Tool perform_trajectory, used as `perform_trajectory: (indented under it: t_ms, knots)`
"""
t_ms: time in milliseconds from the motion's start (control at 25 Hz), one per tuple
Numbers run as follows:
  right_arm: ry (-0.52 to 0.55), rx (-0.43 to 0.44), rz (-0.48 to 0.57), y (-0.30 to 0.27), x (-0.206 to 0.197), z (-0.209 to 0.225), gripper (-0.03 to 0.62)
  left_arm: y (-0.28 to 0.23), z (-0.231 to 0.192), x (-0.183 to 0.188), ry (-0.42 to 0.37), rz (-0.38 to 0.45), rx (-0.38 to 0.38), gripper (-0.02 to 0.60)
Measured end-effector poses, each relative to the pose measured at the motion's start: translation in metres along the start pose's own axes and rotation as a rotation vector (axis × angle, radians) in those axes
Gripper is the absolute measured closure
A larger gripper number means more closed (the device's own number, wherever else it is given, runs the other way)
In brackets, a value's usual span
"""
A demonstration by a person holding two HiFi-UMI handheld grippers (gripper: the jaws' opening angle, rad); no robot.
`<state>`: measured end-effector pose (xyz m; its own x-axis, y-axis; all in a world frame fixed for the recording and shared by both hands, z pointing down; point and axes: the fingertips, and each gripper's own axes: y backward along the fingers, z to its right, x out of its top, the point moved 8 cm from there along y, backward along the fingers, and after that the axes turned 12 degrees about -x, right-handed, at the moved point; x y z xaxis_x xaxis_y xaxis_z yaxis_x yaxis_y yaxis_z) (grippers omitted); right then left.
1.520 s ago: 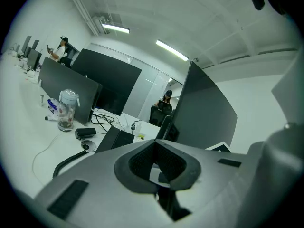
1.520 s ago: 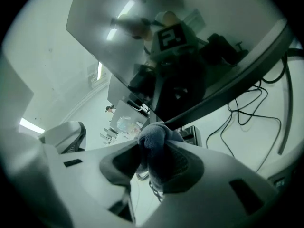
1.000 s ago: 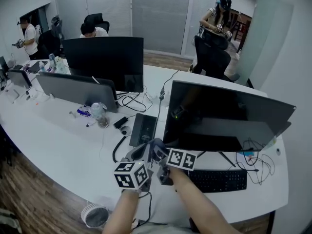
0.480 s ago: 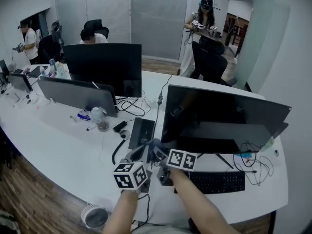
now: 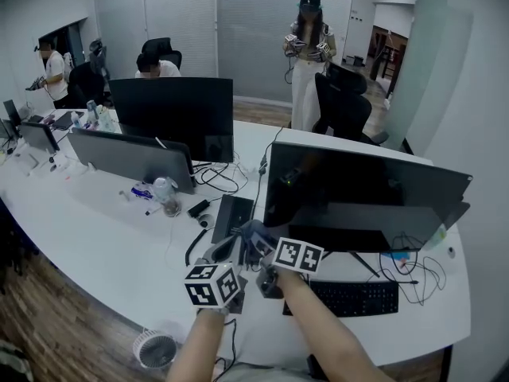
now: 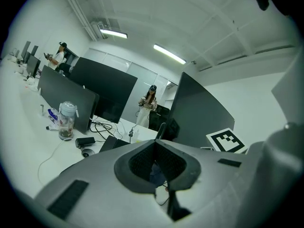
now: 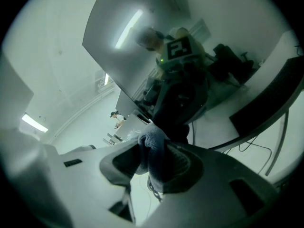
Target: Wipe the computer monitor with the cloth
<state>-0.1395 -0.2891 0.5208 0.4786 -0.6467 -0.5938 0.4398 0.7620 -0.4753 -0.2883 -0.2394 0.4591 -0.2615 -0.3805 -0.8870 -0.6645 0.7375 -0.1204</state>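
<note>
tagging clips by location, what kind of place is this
Probably an open-plan office: a long white shared desk carries several screens, among them the black monitor with a keyboard in front of it, and an office chair stands beyond the desk.

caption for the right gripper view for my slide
Right tool clamping a crumpled grey-blue cloth, facing the dark glossy monitor screen

Nothing legible on show right now: the marker cube on the left gripper and the second cube on the right gripper carry only black-and-white square patterns, and the blue-and-white packet, well left of the computer monitor, is too small to read.
</note>
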Motion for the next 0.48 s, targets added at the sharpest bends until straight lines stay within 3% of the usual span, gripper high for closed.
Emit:
perform_trajectory:
  t_ms: [480]
  knots:
    - [0.038, 0.025, 0.006, 0.009, 0.013, -0.009, 0.467, 0.006, 0.012, 0.014, -0.027, 0.033, 0.017, 0.575]
